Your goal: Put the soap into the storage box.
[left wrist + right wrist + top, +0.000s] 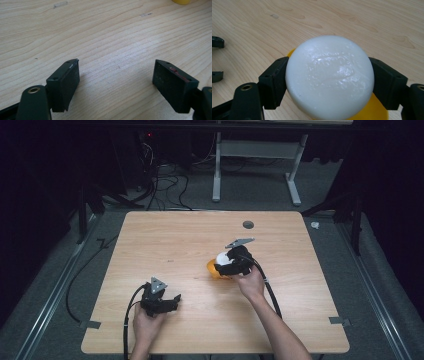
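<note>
A pale wooden bench (200, 240) with fine, wavy grain and rounded corners stands on grey carpet. Two forearms reach in from the near edge.

The right hand-held gripper (329, 82), black, with flat rectangular pads, pinches a white disc (329, 77) between its jaws near the middle of the bench. The disc is round and thick, with a smooth, slightly glossy, waxy-looking face and softly rounded edges. Directly behind and below it sits a yellow object (374, 110), smooth and curved at its rim; whether the two touch cannot be told. In the high view the white disc (223, 258) and the yellow object (214, 269) sit together under that gripper.

The left hand-held gripper (116, 82) rests low over the bench near the front left, its matte black jaws spread wide with bare wood between them.
</note>
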The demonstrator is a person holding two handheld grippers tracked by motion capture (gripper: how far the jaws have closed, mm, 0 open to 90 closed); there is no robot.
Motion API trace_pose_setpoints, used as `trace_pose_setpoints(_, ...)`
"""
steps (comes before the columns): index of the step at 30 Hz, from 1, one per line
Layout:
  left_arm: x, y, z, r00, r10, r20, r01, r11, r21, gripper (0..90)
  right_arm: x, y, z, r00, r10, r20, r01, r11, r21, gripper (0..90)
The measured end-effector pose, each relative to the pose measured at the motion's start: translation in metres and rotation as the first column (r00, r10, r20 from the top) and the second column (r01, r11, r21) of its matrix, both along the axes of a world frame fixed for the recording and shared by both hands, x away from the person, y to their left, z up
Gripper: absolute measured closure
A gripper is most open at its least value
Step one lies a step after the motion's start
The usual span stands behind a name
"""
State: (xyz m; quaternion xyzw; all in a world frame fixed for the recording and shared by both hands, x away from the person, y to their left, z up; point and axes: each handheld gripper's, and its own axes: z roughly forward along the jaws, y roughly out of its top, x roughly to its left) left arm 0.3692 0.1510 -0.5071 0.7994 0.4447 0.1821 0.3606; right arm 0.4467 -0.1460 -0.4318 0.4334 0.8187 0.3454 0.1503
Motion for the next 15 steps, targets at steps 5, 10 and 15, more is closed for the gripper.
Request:
trace_pose_setpoints(5, 0.0000, 0.0000, 0.0000, 1.0000, 0.000, 0.000, 0.000, 1.0000, 0.000, 22.2, 0.0023, 0.0008, -0.0041, 0.9998, -0.015, -0.015, 0.015, 1.000, -0.017, 23.7)
trace_pose_setpoints(10, 0.0000, 0.0000, 0.0000, 1.0000, 0.000, 0.000, 0.000, 1.0000, -0.001, 22.2, 0.0042, 0.0022, -0.0079, 0.9994, -0.025, -0.025, 0.025, 0.999, -0.030, 23.7)
trace_pose_setpoints(15, -0.0001, -0.0002, 0.0000, 1.0000, 0.000, 0.001, 0.000, 1.0000, 0.003, 22.2, 0.0046, 0.0017, -0.0099, 0.9990, -0.034, -0.030, 0.033, 0.999, -0.040, 23.7)
